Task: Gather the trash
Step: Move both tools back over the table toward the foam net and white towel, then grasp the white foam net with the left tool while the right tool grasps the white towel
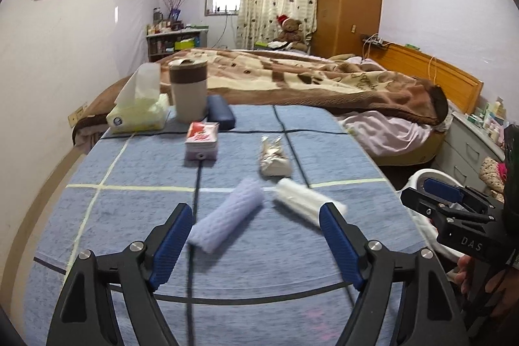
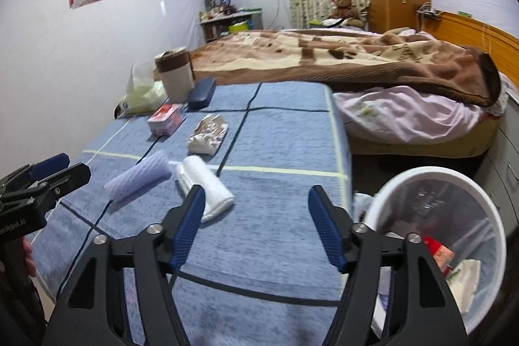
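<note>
1. We hold the left gripper (image 1: 256, 235) and right gripper (image 2: 256, 226) spread wide, both empty.
2. Crumpled wrapper (image 1: 274, 156) lies mid-table on the blue cloth (image 1: 129, 216); bin (image 2: 389, 184) stands beside the table.
3. We judge it light, crushable, possibly slippery; pinch across its bunched middle.

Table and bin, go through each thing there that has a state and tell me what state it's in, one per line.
left gripper: open, empty
right gripper: open, empty
purple roll: lying flat on the cloth
white roll: lying flat beside the purple roll
crumpled wrapper: lying on the cloth
tissue box: open, tissue sticking up
lidded cup: upright
trash bin: lined, some trash inside
</note>
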`<act>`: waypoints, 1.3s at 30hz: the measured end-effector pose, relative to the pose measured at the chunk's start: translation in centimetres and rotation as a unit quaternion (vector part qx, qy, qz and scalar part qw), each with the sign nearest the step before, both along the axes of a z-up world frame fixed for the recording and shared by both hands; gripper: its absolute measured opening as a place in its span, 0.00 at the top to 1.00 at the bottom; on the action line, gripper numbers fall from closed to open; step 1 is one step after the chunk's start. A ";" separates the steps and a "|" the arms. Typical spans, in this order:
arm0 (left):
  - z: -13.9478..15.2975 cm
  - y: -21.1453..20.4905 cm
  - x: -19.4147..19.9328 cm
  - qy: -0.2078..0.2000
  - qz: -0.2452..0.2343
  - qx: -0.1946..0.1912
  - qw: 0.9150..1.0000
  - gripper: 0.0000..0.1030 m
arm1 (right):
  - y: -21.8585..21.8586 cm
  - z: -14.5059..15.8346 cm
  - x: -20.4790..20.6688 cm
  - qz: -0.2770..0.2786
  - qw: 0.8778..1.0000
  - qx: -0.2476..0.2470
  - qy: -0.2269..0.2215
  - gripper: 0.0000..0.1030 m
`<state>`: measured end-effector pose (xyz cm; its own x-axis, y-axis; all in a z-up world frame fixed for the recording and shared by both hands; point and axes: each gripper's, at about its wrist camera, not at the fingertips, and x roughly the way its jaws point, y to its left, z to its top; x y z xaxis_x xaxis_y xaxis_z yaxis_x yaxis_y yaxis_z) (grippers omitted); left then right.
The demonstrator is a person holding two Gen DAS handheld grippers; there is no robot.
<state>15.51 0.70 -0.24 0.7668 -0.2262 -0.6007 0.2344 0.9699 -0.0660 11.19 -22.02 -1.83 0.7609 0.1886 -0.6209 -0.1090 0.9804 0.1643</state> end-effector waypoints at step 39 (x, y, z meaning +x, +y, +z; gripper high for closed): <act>-8.7 1.7 11.6 0.132 -0.020 0.070 0.989 0.22 | 6.4 -4.9 8.0 0.118 0.983 -0.084 0.110 0.28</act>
<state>27.06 2.36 -8.97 0.5716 -0.1536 -0.8061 0.2662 0.9639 0.0051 19.23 -15.63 -6.72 0.5518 0.2243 -0.8033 -0.3161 0.9476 0.0475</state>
